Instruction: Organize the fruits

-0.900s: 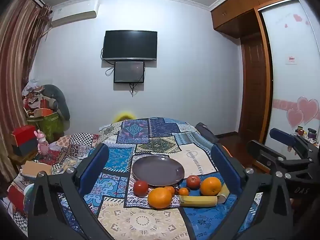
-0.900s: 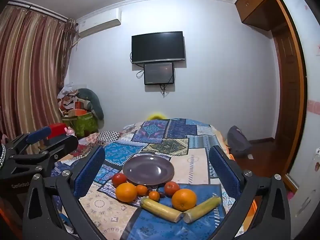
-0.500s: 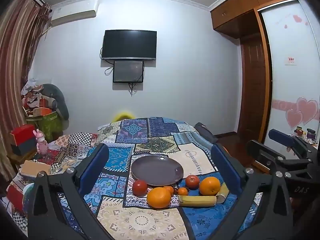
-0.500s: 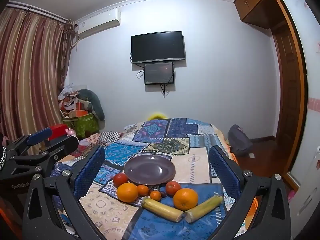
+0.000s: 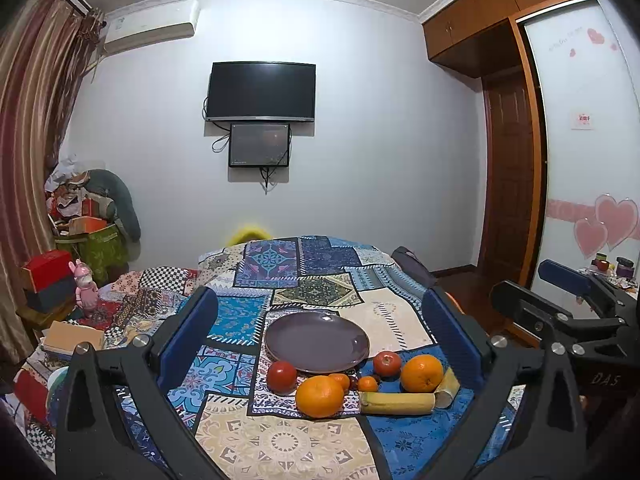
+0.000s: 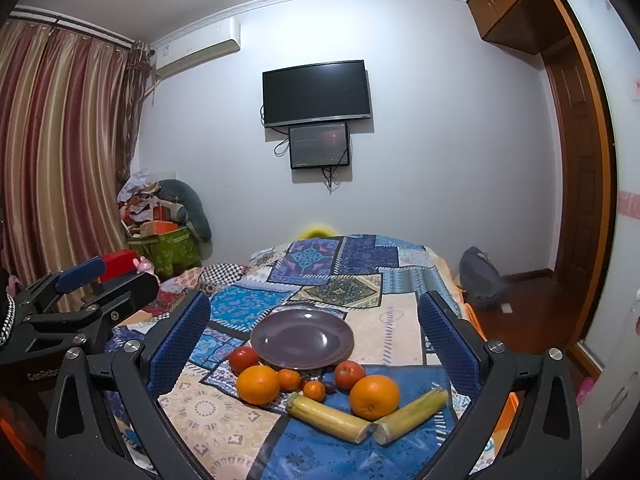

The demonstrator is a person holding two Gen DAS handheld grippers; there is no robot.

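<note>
On patchwork bedspread (image 5: 280, 440): plate (image 5: 316, 342) bare, fruit clustered beside; left gripper (image 5: 320, 340), right gripper (image 6: 312, 340) wide apart, empty.

Slight leftward drift of both views

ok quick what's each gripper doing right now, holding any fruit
Left gripper: open, holding nothing, short of the fruit.
Right gripper: open, holding nothing, short of the fruit.
</note>
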